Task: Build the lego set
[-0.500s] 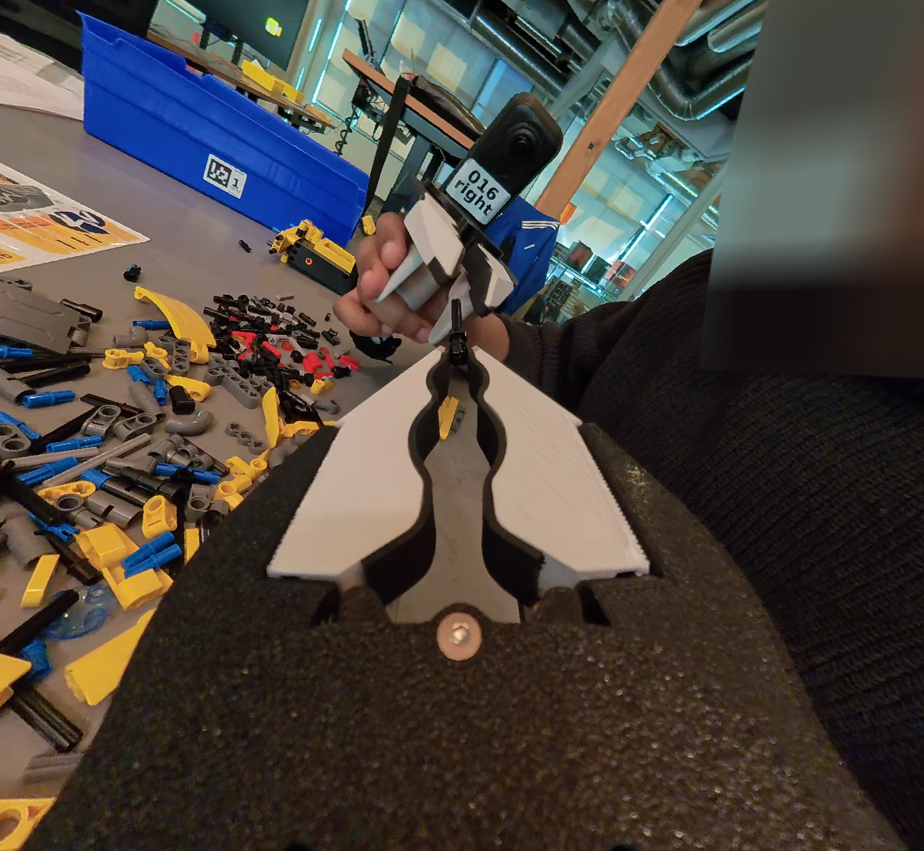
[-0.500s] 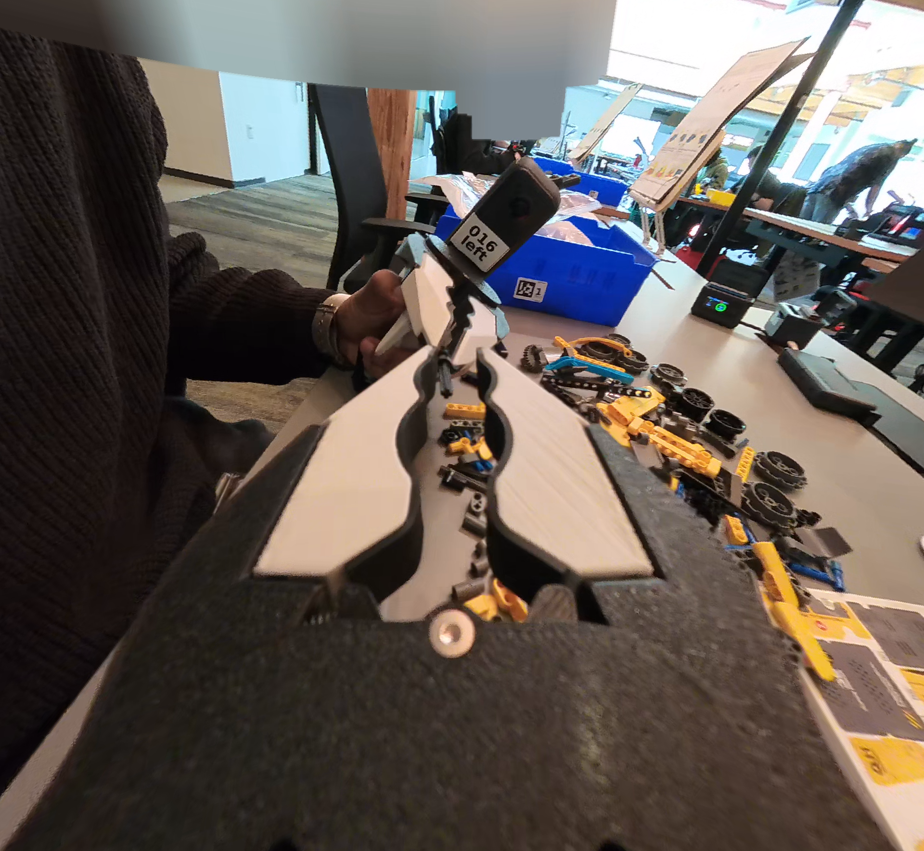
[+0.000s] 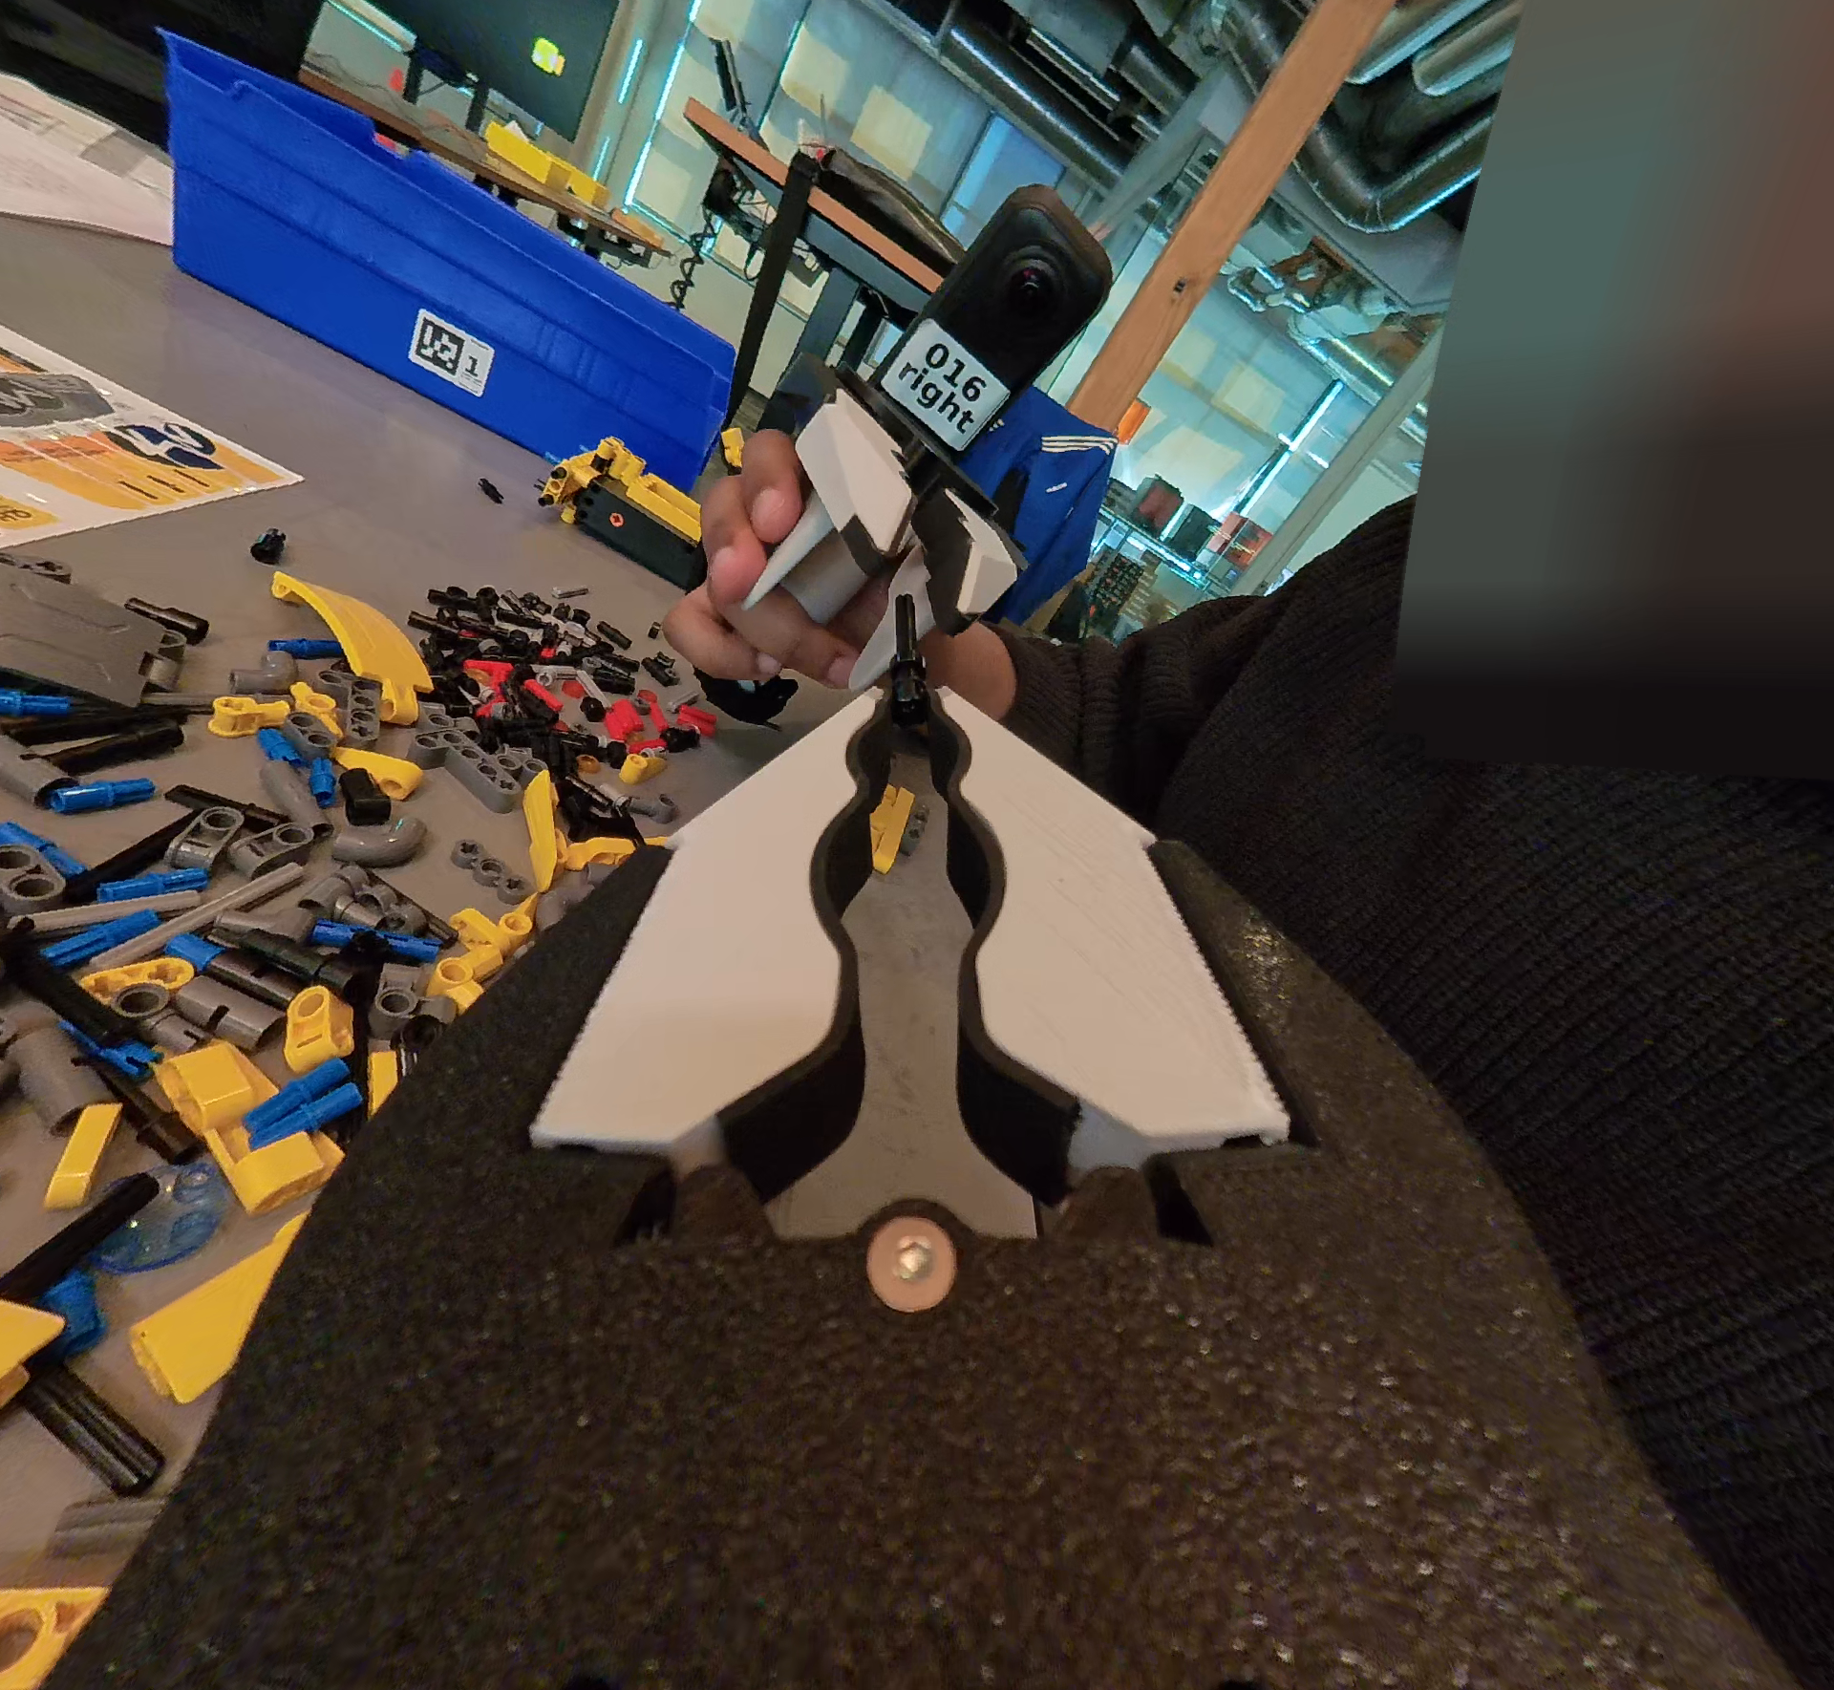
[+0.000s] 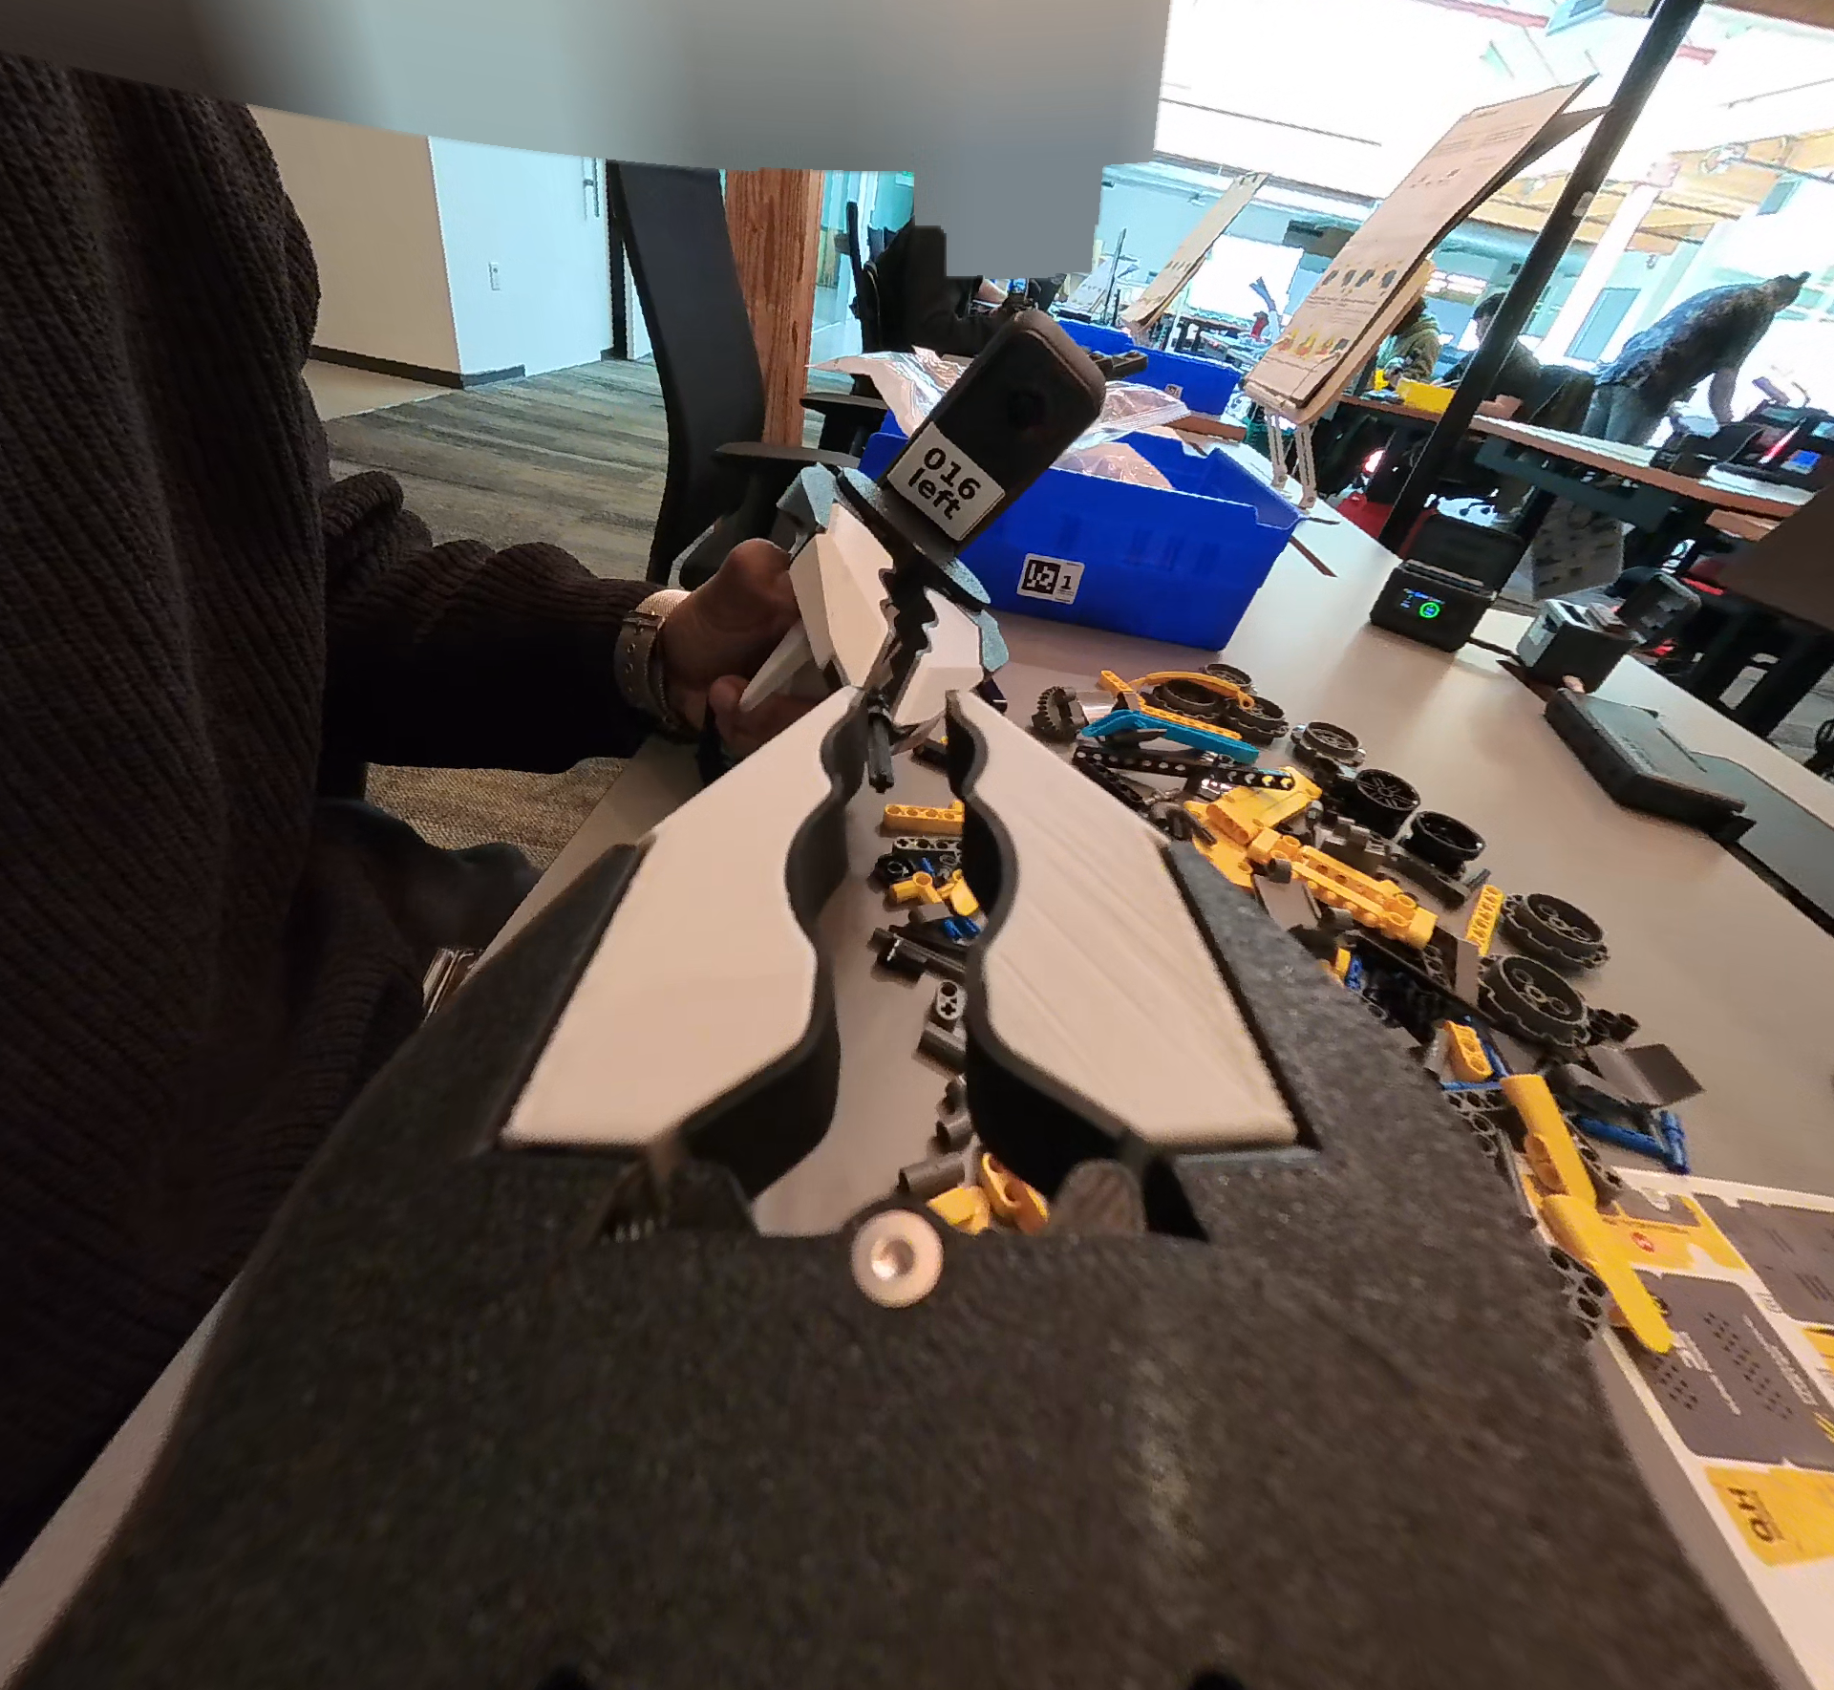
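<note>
My left gripper [image 3: 905, 701] is shut on a small black pin [image 3: 905, 650] that sticks out past its tips. It is held above the grey table [image 3: 397, 491]. My right gripper [image 4: 905, 709] faces it tip to tip and is slightly open. The same black pin [image 4: 878, 749] stands in its gap, against the left finger [image 4: 695, 928]. In the left wrist view the right gripper [image 3: 918, 590], held by a hand [image 3: 754, 551], has its fingers on either side of the pin's far end. In the right wrist view the left gripper [image 4: 898, 650] is held by a hand with a wristwatch.
Loose yellow, blue, grey and black building pieces [image 3: 298, 848] cover the table, with black wheels [image 4: 1439, 838] to the right. A blue bin [image 3: 397, 273] stands at the back. Printed sheets [image 3: 99, 451] lie at the edges. A person in a dark sweater [image 4: 149, 650] sits close behind. Left and right tips are no more than a few centimetres apart.
</note>
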Motion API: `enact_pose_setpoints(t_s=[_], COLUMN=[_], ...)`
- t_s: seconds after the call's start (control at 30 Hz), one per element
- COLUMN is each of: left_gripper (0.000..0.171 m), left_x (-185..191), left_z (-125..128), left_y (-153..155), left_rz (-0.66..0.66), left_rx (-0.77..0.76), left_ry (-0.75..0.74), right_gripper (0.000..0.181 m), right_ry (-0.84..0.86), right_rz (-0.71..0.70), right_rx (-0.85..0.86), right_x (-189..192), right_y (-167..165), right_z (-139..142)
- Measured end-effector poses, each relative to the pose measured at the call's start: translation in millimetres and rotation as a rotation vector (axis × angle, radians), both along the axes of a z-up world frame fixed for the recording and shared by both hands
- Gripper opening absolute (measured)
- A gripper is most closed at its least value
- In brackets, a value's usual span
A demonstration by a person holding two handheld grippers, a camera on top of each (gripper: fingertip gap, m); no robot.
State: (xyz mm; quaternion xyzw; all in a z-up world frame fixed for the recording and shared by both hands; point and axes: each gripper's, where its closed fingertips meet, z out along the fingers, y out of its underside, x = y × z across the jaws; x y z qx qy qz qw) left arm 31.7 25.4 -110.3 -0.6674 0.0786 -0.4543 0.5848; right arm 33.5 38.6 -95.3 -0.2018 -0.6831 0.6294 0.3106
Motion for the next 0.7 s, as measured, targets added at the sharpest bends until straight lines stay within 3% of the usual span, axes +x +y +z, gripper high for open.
enact_pose_setpoints(t_s=[0.7], left_gripper=[0.006], left_x=[-7.9], left_z=[3.8], left_y=[1.4], left_rz=[0.047], left_rx=[0.024], left_ry=[-0.005], right_gripper=[0.019], right_ry=[-0.027], right_rz=[-0.052], right_rx=[0.017], right_x=[-9.9], right_y=[6.2], right_z=[-10.3])
